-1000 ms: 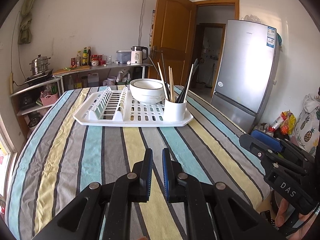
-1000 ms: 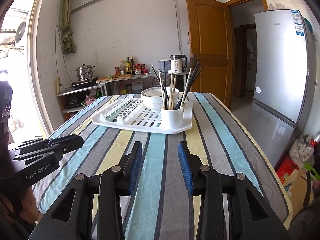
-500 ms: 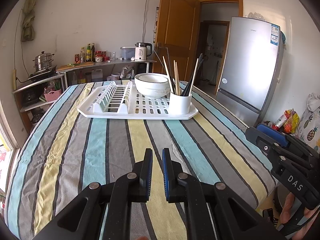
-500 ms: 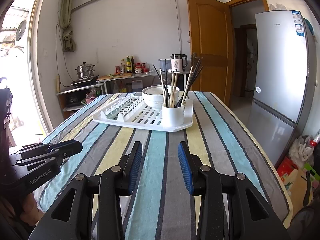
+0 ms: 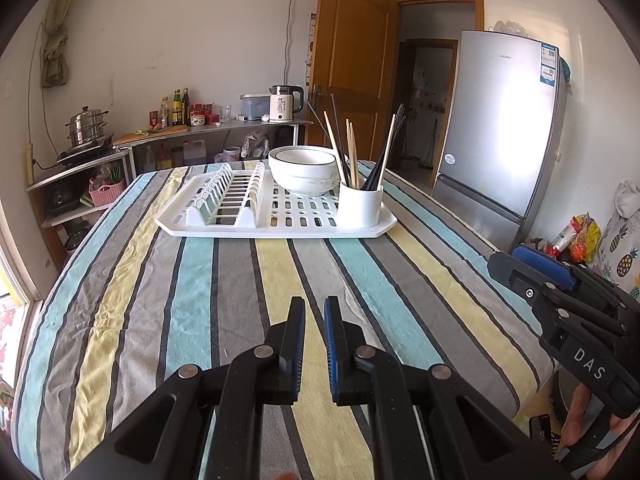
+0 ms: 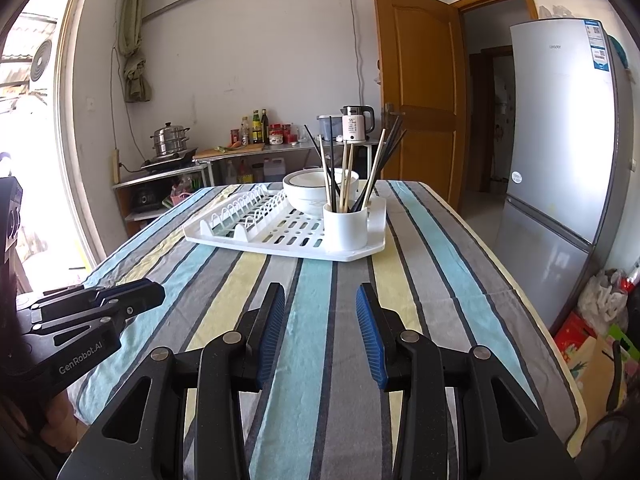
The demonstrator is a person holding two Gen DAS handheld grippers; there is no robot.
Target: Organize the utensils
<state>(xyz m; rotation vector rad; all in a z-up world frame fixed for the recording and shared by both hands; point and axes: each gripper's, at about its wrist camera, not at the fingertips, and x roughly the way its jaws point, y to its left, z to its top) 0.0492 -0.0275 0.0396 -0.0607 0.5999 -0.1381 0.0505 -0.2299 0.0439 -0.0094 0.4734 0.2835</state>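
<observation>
The left gripper (image 5: pixel 314 308) hovers over the striped surface (image 5: pixel 192 280) with its jaws nearly pressed together, holding nothing; the right gripper (image 6: pixel 320 296) hovers with jaws spread wide, also empty. The chopsticks (image 6: pixel 347 172) stand in a white holder (image 6: pixel 345 227) at the near right corner of the white drying rack (image 6: pixel 280 236), well apart from both grippers, beside a bowl (image 6: pixel 308 190).

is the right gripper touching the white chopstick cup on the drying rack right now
Apart. In the right wrist view, the right gripper hangs open over bare striped tablecloth, with the chopstick cup farther off on the drying rack.
</observation>
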